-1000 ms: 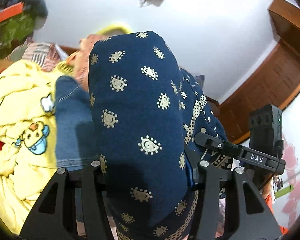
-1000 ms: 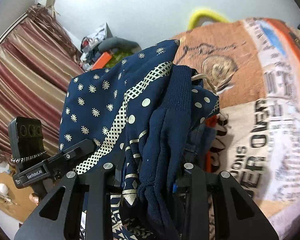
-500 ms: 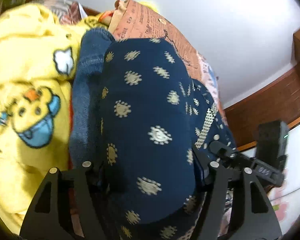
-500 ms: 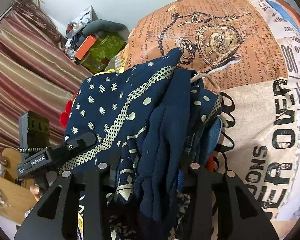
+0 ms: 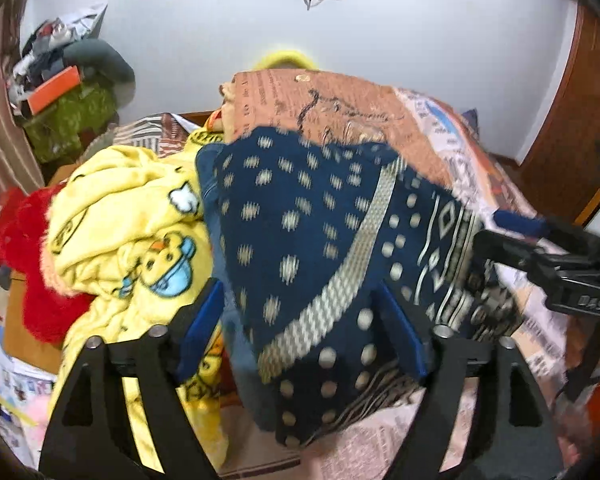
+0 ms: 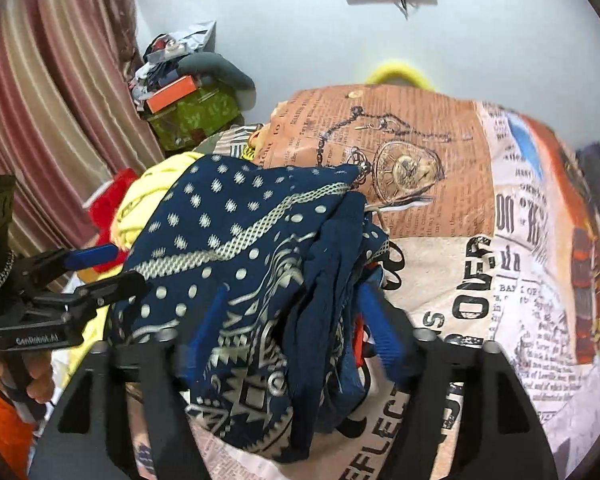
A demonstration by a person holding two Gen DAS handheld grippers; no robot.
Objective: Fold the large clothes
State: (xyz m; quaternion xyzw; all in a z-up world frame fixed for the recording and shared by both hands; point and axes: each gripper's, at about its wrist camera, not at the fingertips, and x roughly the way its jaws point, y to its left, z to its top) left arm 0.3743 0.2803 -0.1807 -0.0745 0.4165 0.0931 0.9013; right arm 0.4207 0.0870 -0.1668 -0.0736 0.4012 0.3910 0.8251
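A: Garment first. Navy patterned garment (image 5: 300,240) sits bunched on the newspaper-print bedspread (image 6: 460,280), just beside the yellow cartoon blanket (image 5: 132,216), which is on its left in the left wrist view.

B: Grippers?

A: Left gripper (image 5: 300,316) has its jaws opening, cloth between them, blue pads (image 5: 404,336) look clear of the fabric. Right gripper (image 6: 292,320) likewise opening, bundled folds between the pads, no squeeze visible. Both releasing, I'd say.

B: Handling?

A: Soft, thin, light, drapes and slumps; no stiffness, so it won't hold a crease unless laid flat. Probably a bit slippery, layers slide over each other.

B: Where to grab?

A: Judgement only: the bordered edge with the pale checked band (image 5: 340,280), near the fringe, pinching one layer at two well-apart points. Corners are buried in the bunch, can't tell where they are.

B: Risk?

A: Catching several layers at once, or dragging the yellow cartoon blanket along.
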